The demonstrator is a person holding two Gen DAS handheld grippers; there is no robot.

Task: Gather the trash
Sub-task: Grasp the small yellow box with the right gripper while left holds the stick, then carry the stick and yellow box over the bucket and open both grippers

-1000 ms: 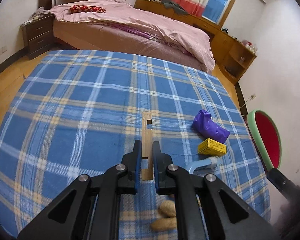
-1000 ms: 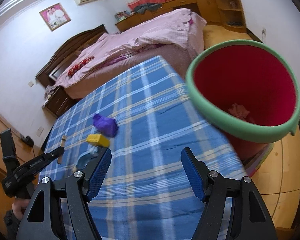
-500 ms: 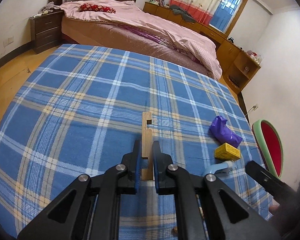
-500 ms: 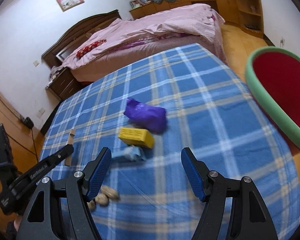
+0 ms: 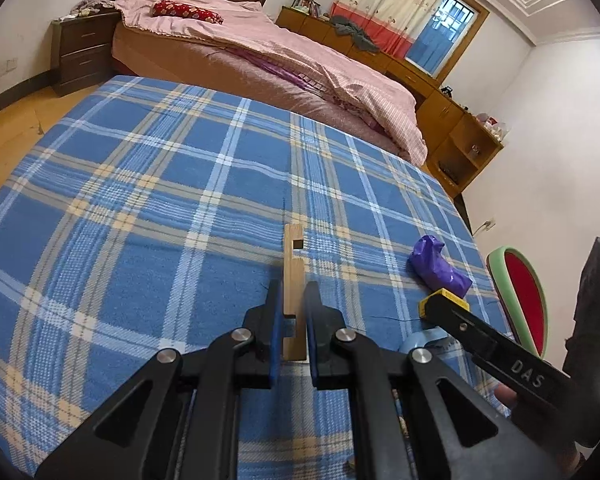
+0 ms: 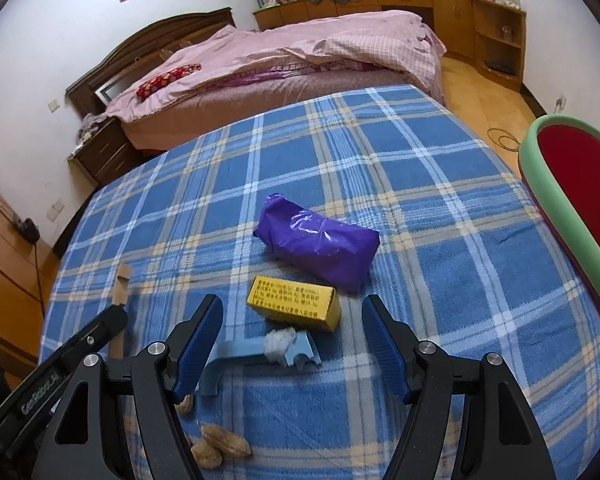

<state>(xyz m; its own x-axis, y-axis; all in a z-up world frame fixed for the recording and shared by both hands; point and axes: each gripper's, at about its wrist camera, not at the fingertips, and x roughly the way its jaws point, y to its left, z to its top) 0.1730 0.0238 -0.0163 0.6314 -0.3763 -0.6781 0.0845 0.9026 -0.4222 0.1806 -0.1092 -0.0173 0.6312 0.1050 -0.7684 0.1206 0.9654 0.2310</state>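
My left gripper (image 5: 293, 298) is shut on a thin notched wooden strip (image 5: 293, 256), held just above the blue plaid tablecloth (image 5: 140, 220). In the right wrist view that strip (image 6: 121, 284) sticks out of the left gripper at the left edge. My right gripper (image 6: 294, 312) is open and hovers over a yellow box (image 6: 294, 302) and a light blue plastic piece (image 6: 244, 350) with a white wad (image 6: 279, 340) on it. Nothing touches its pads. A purple bag (image 6: 320, 240) lies just beyond the box. Peanut shells (image 6: 220, 446) lie under the right gripper's left arm.
A red bin with a green rim (image 6: 556, 184) stands off the table's right side; it also shows as the bin (image 5: 520, 300) in the left wrist view. A bed with pink covers (image 5: 280, 52) lies beyond the table's far edge, with wooden cabinets (image 5: 456, 136) to its right.
My right gripper has swung left from over the red bin to above the yellow box and blue piece, still open. The left gripper has shifted slightly, still holding the strip.
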